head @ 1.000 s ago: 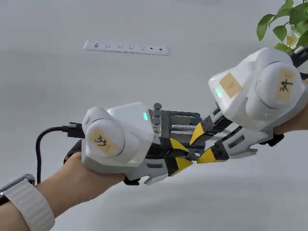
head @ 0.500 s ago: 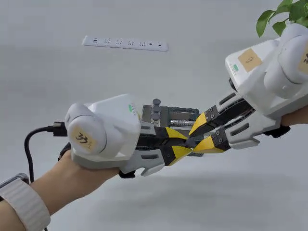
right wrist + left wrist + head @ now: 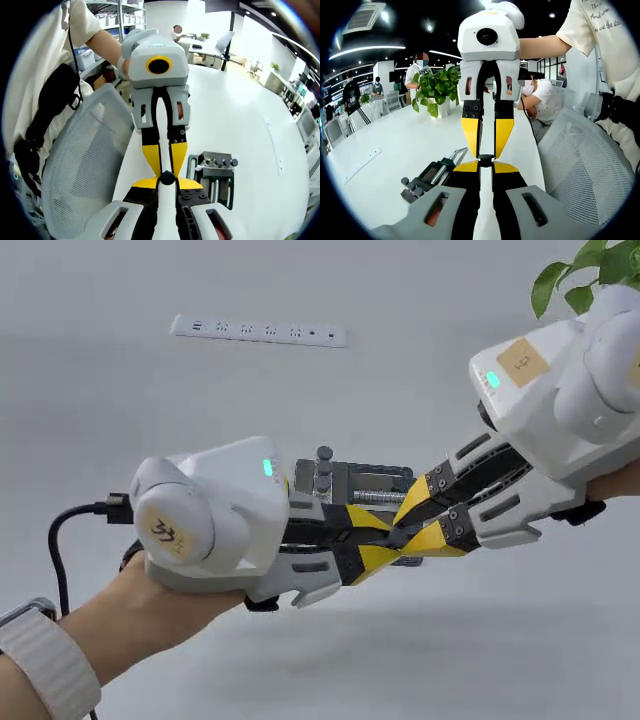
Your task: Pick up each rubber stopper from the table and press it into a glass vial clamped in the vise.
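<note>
Rubber stopper (image 3: 167, 177) up in the air where my two tools meet tip to tip, left tool (image 3: 485, 169) and right tool (image 3: 167, 184) both pinching it, vise (image 3: 215, 175) just behind on the white worktop (image 3: 450, 360).

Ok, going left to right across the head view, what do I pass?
Watch strap → black cable → left gripper → right gripper → plant leaves. The vise is left out because it overlaps the fingers.
</note>
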{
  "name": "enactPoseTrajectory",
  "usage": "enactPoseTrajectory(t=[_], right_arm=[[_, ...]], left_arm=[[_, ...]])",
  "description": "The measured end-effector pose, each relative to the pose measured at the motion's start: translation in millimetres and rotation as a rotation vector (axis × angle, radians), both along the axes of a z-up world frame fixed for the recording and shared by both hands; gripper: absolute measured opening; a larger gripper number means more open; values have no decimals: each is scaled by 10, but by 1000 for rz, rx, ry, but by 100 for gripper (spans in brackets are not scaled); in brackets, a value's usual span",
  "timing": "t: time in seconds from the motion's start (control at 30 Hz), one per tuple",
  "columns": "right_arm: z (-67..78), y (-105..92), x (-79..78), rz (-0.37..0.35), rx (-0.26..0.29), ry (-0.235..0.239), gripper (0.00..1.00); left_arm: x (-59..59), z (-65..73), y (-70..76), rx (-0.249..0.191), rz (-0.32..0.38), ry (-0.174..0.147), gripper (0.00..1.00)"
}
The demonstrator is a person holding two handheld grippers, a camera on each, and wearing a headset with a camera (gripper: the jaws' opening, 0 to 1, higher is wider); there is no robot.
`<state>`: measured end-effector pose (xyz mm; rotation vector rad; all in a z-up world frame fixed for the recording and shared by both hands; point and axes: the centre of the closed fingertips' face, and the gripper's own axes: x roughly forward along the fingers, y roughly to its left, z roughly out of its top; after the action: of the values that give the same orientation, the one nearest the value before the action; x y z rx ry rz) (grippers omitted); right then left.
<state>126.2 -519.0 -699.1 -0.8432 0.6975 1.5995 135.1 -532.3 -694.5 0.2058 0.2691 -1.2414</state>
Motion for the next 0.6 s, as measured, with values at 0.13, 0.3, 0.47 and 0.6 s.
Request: enactPoseTrajectory(t=[0.13, 0.3, 0.47, 0.6], right_arm=[[10, -3, -14, 20, -8, -8, 8], [24, -4, -19, 32, -12, -13, 8], [27, -3, -30, 41, -14, -13, 8], [25, -4, -38, 25, -23, 16, 7]], left_arm=[[-11, 4, -7, 5, -18, 5, 4], [-14, 10, -8, 6, -29, 16, 4], [-23, 13, -11, 5, -36, 21, 4], [-39, 6, -16, 10, -47, 13, 4]])
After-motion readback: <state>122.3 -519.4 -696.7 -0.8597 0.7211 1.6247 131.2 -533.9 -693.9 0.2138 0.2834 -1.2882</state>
